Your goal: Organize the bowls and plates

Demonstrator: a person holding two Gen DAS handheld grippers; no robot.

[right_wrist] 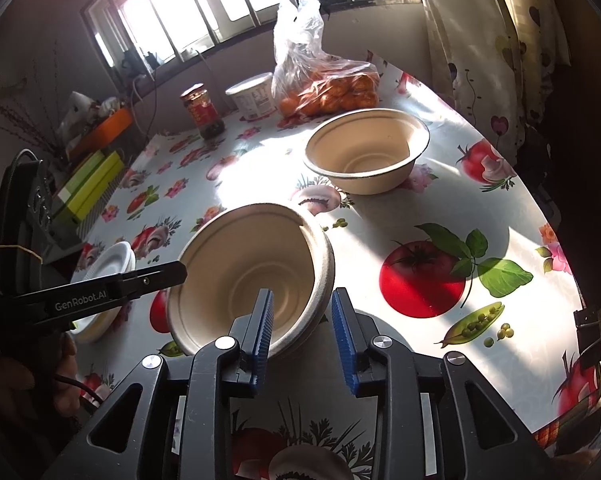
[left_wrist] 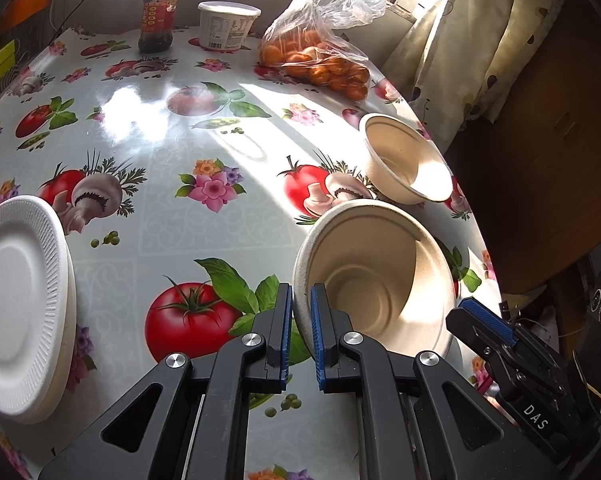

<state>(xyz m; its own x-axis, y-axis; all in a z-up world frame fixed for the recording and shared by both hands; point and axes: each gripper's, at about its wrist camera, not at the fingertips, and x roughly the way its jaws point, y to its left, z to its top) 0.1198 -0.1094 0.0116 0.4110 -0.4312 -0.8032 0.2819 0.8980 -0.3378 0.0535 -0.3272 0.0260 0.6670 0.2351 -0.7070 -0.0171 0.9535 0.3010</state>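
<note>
Left hand-held gripper (left_wrist: 301,312) (marked GenRobot.AI) clamped on bowl (left_wrist: 374,276) rim, right hand-held gripper (right_wrist: 302,312) apart

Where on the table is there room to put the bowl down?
The big bare patch is mid-table, between the white plates, the jar and tub at the back, and the second bowl. The back edge is crowded, with the bag of oranges too. The left gripper pinches the tilted bowl's rim; the right gripper straddles it, open.
</note>
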